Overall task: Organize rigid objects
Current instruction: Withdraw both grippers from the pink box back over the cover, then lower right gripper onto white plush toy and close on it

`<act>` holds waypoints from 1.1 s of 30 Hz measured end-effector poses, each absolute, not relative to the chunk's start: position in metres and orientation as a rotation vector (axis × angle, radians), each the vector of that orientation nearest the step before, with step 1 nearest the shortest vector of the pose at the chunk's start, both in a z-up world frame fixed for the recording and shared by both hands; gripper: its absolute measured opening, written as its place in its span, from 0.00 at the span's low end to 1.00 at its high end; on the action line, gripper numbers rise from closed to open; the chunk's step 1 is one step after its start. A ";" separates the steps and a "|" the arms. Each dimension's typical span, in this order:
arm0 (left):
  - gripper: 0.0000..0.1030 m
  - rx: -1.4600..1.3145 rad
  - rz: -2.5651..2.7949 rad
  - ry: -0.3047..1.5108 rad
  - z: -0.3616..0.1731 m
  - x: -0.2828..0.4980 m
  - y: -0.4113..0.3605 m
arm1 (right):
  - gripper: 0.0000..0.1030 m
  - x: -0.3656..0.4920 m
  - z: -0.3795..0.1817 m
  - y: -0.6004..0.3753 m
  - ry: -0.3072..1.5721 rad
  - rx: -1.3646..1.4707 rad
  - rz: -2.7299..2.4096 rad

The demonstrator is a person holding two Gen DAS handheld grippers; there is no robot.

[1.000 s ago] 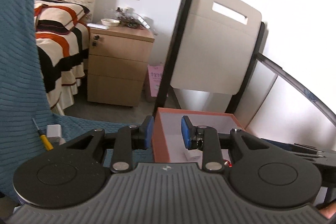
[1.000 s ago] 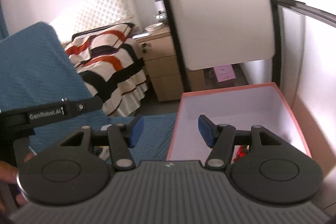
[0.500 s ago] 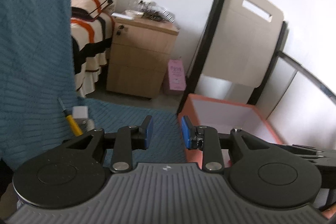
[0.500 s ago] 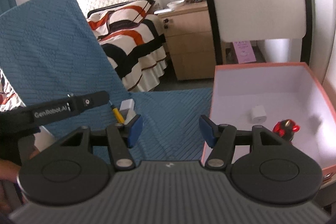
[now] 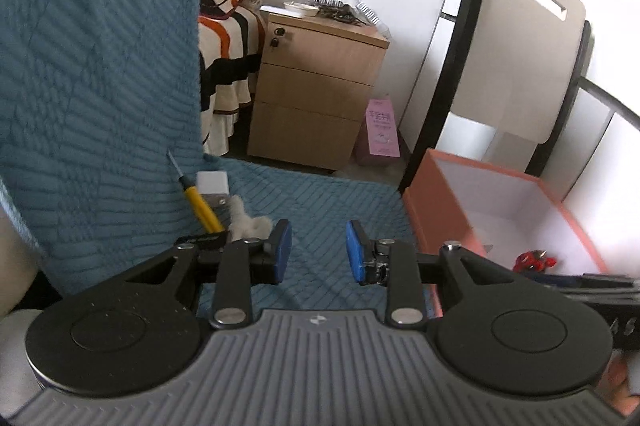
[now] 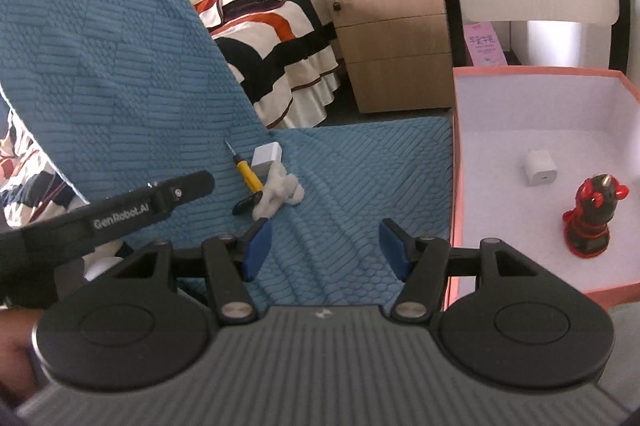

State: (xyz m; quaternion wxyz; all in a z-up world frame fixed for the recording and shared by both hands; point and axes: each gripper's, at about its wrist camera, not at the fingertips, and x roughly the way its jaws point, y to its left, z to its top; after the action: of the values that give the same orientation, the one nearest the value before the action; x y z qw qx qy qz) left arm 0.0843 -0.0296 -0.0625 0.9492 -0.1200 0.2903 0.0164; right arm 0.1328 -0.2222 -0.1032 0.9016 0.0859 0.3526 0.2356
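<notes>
On the blue quilted cover (image 6: 360, 166) lie a yellow screwdriver (image 6: 248, 178), a white charger cube (image 6: 267, 156) and a white fluffy piece (image 6: 280, 192), all touching. The left wrist view shows the same screwdriver (image 5: 200, 204), cube (image 5: 213, 183) and fluffy piece (image 5: 248, 222), just ahead and left of my left gripper (image 5: 318, 252). Its jaws are opening with nothing between them. My right gripper (image 6: 326, 248) hangs open and empty over the cover. To its right, the pink box (image 6: 456, 146) holds a second white cube (image 6: 540, 168) and a red-and-black figurine (image 6: 592, 222).
The cover rises steeply over a backrest (image 5: 100, 66) on the left. Beyond it stand a striped bed (image 6: 272, 26), a wooden drawer cabinet (image 5: 316, 90), a pink bag (image 5: 382, 130) and a white folded board (image 5: 516, 46) leaning on the wall.
Both grippers have swung left and down, away from the pink box and over the blue cover. The left jaws have spread wider. The screwdriver, cube and fluffy piece now sit closer.
</notes>
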 end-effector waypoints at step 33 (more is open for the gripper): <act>0.73 -0.356 0.134 0.758 -0.196 0.195 0.068 | 0.40 0.276 -0.183 -0.147 0.883 0.324 0.720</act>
State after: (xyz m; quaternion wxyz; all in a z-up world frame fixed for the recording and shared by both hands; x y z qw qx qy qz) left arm 0.1947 0.0682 -0.1958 0.9114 -0.1726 0.3678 0.0648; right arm 0.2762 -0.1473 -0.1829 0.8297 0.1528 0.4162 0.3391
